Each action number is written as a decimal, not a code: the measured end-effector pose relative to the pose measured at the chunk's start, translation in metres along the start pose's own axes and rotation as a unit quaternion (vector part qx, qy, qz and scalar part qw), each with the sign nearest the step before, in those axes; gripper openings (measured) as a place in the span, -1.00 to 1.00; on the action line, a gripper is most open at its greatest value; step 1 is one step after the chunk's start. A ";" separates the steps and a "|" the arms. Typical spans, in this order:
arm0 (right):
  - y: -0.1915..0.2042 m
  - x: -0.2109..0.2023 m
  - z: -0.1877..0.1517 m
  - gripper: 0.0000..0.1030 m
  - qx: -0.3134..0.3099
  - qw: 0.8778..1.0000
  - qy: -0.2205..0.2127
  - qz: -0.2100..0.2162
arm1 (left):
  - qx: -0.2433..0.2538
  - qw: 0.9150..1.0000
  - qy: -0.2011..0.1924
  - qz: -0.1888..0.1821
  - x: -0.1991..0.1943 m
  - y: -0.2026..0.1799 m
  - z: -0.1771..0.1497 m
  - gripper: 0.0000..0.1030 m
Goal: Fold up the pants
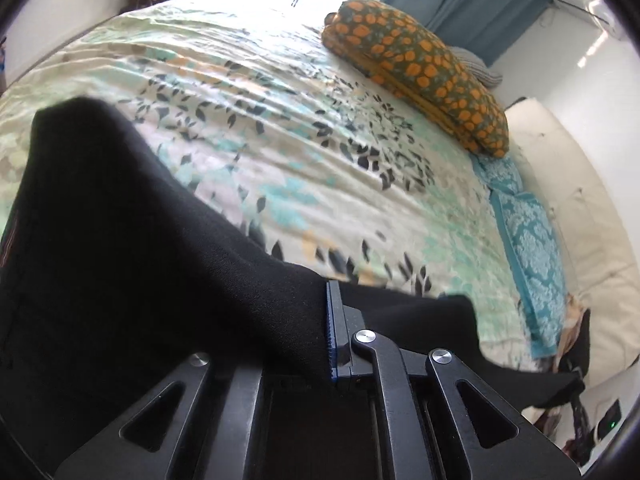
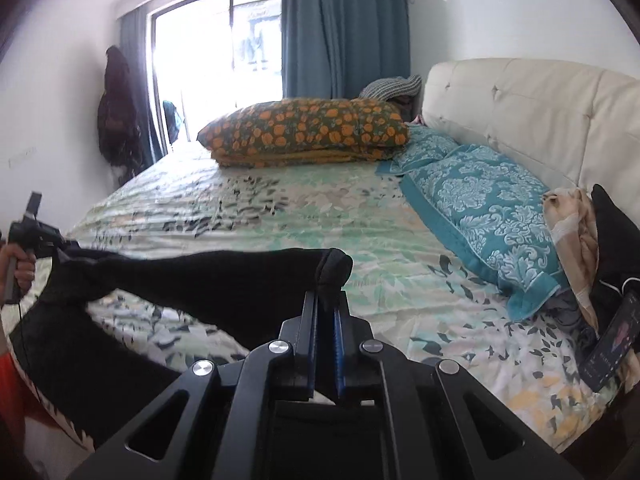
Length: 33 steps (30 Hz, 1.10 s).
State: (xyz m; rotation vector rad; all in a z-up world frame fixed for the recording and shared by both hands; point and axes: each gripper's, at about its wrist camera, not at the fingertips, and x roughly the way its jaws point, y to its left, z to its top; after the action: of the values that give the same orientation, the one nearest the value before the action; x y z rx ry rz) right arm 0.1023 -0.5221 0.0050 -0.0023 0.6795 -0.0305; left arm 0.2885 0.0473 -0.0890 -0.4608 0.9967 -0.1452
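Black pants (image 2: 224,280) are held up above the bed and stretch between my two grippers. My right gripper (image 2: 326,300) is shut on one bunched end of the pants. My left gripper (image 1: 326,320) is shut on the other end; the black cloth (image 1: 132,232) drapes over its left finger and hides it. In the right wrist view the left gripper (image 2: 52,246) shows at the far left, held in a hand, with the cloth hanging down below it.
The bed has a floral sheet (image 2: 288,208). An orange-patterned folded quilt (image 2: 308,132) and a teal pillow (image 2: 480,208) lie near the cream headboard (image 2: 540,120). A phone (image 2: 612,340) and clothes lie at the right edge. A window with blue curtains (image 2: 344,28) is behind.
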 end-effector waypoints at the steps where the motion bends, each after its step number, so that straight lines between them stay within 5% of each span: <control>1: -0.001 0.005 -0.017 -0.86 -0.004 0.999 0.032 0.005 | 0.009 1.000 0.013 0.015 -0.002 0.009 -0.026 -0.92; 5: -0.020 0.030 -0.106 -0.67 0.033 0.982 0.187 0.012 | 0.030 0.997 0.048 0.058 0.002 0.041 -0.102 -0.92; 6: -0.026 0.029 -0.122 -0.43 0.055 0.977 0.206 0.015 | 0.026 0.997 0.047 0.059 0.000 0.046 -0.108 -0.92; 7: -0.032 0.025 -0.133 -0.26 0.081 0.973 0.217 0.017 | 0.022 0.997 0.044 0.056 -0.002 0.049 -0.111 -0.92; 13: -0.058 -0.006 -0.146 -0.24 0.214 0.953 0.203 0.064 | 0.027 0.998 0.029 0.044 -0.010 0.046 -0.104 -0.92; 18: -0.066 0.023 -0.138 -0.23 0.328 0.908 0.226 0.131 | 0.025 0.998 0.031 0.042 -0.009 0.049 -0.106 -0.92; 21: -0.062 0.047 -0.141 -0.22 0.345 0.894 0.262 0.118 | 0.023 0.998 0.033 0.042 -0.009 0.050 -0.109 -0.92; 24: -0.051 0.061 -0.139 -0.31 0.314 0.897 0.297 0.098 | 0.025 0.998 0.033 0.042 -0.007 0.051 -0.106 -0.92; 25: -0.046 0.062 -0.137 -0.82 0.298 0.900 0.305 0.088 | 0.025 0.998 0.034 0.041 -0.006 0.048 -0.106 -0.92; 28: -0.034 0.054 -0.114 -0.85 0.239 0.923 0.298 0.053 | 0.024 0.999 0.014 0.031 -0.018 0.043 -0.101 -0.93; 33: 0.006 0.027 -0.029 -0.85 0.133 0.967 0.207 0.058 | 0.054 0.997 -0.033 0.032 -0.052 0.027 -0.103 -0.93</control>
State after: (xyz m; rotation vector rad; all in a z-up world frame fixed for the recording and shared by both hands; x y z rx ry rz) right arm 0.1058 -0.5162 -0.0345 0.3094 1.0893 -0.0086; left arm 0.1719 0.0569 -0.1071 -0.3319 0.9330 -0.1258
